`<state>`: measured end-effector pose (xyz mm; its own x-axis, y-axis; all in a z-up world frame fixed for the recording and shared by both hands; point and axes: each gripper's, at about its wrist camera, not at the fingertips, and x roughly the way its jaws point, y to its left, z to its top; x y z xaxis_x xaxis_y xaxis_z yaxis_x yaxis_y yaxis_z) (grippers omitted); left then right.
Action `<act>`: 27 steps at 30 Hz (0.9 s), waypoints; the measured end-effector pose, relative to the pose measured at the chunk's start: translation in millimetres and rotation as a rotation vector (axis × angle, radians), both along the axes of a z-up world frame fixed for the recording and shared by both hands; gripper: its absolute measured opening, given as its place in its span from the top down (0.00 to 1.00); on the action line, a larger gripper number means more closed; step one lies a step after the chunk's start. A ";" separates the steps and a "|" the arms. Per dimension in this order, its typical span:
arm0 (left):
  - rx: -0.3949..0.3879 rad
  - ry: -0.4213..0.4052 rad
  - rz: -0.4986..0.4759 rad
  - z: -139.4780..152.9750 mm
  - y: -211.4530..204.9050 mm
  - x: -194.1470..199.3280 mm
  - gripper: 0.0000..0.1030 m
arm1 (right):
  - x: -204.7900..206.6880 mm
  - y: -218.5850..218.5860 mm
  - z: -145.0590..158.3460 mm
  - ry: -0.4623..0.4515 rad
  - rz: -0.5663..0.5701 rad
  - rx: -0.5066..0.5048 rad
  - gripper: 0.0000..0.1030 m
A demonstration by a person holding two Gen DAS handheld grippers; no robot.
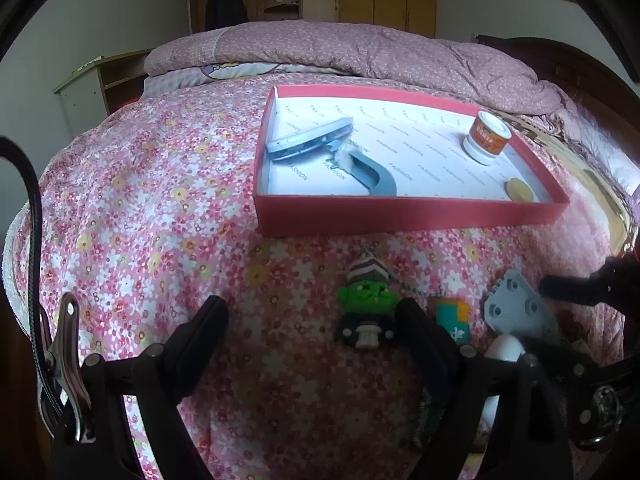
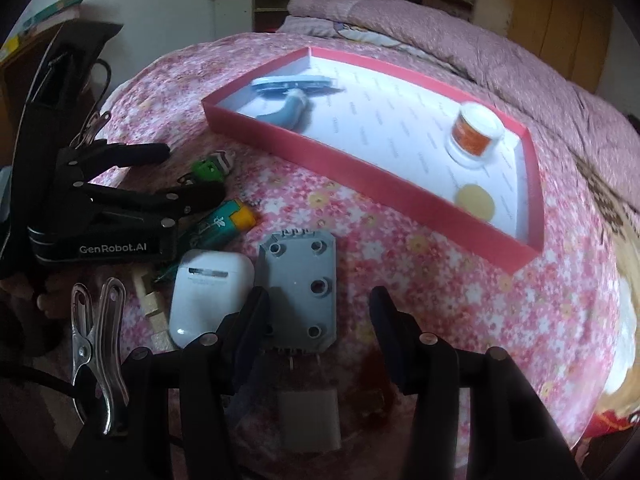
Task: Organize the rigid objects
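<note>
A red box (image 1: 400,216) with a white floor lies on the flowered bedspread and holds a blue-white brush (image 1: 316,144), a small orange-labelled jar (image 1: 486,138) and a yellow disc (image 1: 518,191). In front of it lie a green figure with a striped hat (image 1: 366,300), a teal-orange lighter (image 1: 452,316), a grey plate with holes (image 2: 304,284) and a white earbud case (image 2: 208,296). My left gripper (image 1: 310,304) stands open, the figure just inside its right finger. My right gripper (image 2: 318,300) is open astride the plate, its left finger over the plate's edge.
A folded pink quilt (image 1: 360,48) lies behind the box. A wooden block (image 2: 148,300) and a white plug (image 2: 308,416) sit near the case and plate. My left gripper (image 2: 192,172) appears at the left of the right wrist view. Wardrobes stand at the far wall.
</note>
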<state>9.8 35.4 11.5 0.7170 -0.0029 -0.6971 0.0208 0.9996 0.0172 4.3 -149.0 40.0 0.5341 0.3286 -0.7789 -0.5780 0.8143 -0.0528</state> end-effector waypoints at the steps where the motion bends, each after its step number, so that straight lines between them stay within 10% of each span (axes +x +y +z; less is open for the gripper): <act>1: 0.001 0.001 0.000 0.3 -0.6 0.7 0.13 | 1.5 1.1 0.1 -0.006 -0.003 0.002 0.48; 9: 0.022 -0.008 -0.025 1.9 -7.0 4.3 0.19 | 27.6 -27.9 3.2 0.000 -0.190 0.048 0.49; 16: 0.017 -0.022 -0.075 8.2 -13.5 3.6 0.65 | 32.6 -56.3 9.2 0.094 -0.236 0.178 0.49; 27: -0.103 0.001 -0.069 14.6 -1.4 5.3 0.69 | 20.5 -25.6 -0.7 0.053 -0.187 0.077 0.34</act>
